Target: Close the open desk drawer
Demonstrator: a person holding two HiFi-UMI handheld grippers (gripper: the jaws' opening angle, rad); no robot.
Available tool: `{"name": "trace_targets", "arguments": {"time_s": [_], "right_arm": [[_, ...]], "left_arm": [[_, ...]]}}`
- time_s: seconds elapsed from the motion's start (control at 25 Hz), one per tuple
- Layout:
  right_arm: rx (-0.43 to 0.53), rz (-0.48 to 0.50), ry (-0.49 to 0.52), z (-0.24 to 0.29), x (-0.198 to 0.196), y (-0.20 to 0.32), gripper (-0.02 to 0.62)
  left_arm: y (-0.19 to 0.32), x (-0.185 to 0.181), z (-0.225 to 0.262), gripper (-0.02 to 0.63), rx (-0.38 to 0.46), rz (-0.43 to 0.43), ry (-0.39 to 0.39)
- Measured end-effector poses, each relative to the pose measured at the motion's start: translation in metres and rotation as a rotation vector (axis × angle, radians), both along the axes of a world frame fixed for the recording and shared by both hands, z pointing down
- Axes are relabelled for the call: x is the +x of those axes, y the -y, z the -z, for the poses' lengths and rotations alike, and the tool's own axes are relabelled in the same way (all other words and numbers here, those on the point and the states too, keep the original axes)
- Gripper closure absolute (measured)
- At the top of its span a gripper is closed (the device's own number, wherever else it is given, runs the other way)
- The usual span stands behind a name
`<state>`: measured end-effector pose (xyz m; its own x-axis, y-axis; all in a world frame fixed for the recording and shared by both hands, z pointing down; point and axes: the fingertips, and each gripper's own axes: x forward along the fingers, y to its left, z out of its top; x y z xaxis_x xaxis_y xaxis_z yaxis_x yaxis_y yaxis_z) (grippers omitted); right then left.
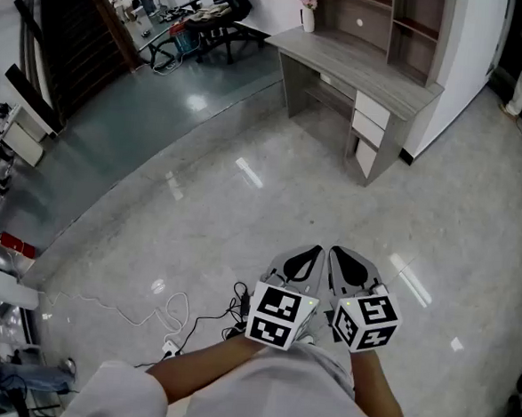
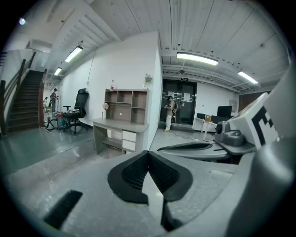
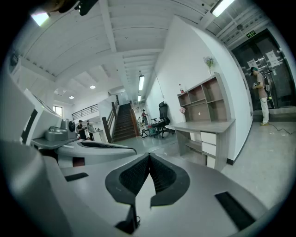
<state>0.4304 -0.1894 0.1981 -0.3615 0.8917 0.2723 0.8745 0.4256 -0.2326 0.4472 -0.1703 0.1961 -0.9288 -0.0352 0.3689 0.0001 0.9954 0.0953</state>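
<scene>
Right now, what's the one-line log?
left claw: shut, empty | right claw: shut, empty | desk: far ahead, not reached

Left gripper [image 1: 315,251] and right gripper [image 1: 336,251] sit side by side, jaws together, tilted slightly downward.

White desk drawers [image 1: 369,122] — lowest looks slightly ajar.

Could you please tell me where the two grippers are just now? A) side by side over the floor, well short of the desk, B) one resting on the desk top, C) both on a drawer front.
A: the head view shows the left gripper and right gripper side by side over the floor, jaws shut and empty, with the desk far across the room.
</scene>
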Motion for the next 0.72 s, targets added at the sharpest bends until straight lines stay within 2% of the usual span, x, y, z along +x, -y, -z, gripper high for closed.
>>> {"name": "trace_targets", "arguments": {"time_s": [0.36,0.72], "right_arm": [[0.027,0.006,-0.024,-0.013,-0.007,-0.019,0.595],[0.070,-0.024,-0.028,-0.027,-0.048,-0.083,0.594]], "left_arm": [[-0.023,-0.007,-0.013,0.604,0.030,0.017,-0.023],[-0.096,-0.047,-0.031,0.604,0.099,0.016,-0.025]]}}
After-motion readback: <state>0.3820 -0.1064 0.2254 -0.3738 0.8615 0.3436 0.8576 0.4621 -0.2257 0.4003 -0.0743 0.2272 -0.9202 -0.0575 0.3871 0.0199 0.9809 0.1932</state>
